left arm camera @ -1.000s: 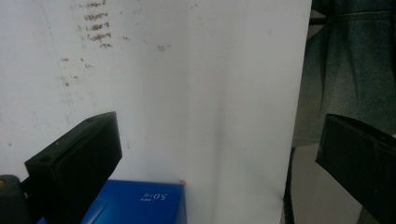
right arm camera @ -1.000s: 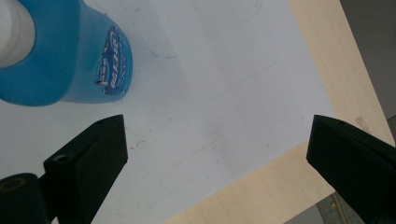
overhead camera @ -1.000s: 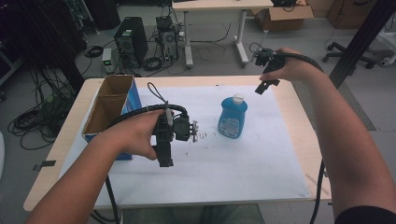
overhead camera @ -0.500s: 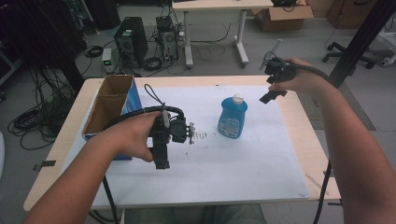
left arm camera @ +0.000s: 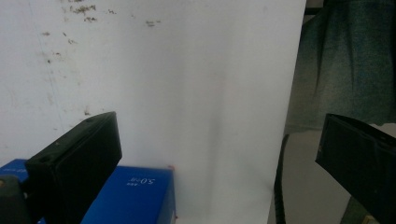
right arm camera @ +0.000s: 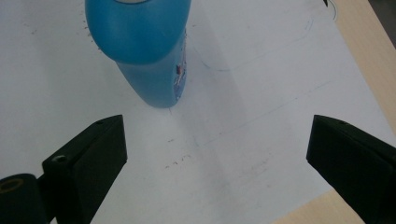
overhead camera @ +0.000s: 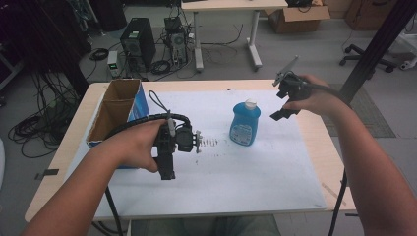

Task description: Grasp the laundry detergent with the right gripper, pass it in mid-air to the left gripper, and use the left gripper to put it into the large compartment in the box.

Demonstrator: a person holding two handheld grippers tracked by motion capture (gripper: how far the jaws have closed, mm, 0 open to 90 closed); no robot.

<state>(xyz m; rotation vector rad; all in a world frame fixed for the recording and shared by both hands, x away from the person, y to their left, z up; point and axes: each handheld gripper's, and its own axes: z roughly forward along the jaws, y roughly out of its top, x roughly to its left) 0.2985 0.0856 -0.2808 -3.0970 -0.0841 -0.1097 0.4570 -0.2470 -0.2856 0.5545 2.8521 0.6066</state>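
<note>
Near the table's far edge, on the white sheet, a blue bottle stands upright with bare sheet all around. Right gripper hovers just beside it, jaws wide; left gripper, also wide, hangs by the open cardboard box. Bottle's cap is cut off in the right gripper view.

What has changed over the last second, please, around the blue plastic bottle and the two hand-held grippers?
The right gripper drifted slightly rightward, away from the blue plastic bottle with the white cap; its jaws stay open. The left gripper barely shifted, also open. Bottle and open cardboard box stayed put.
</note>
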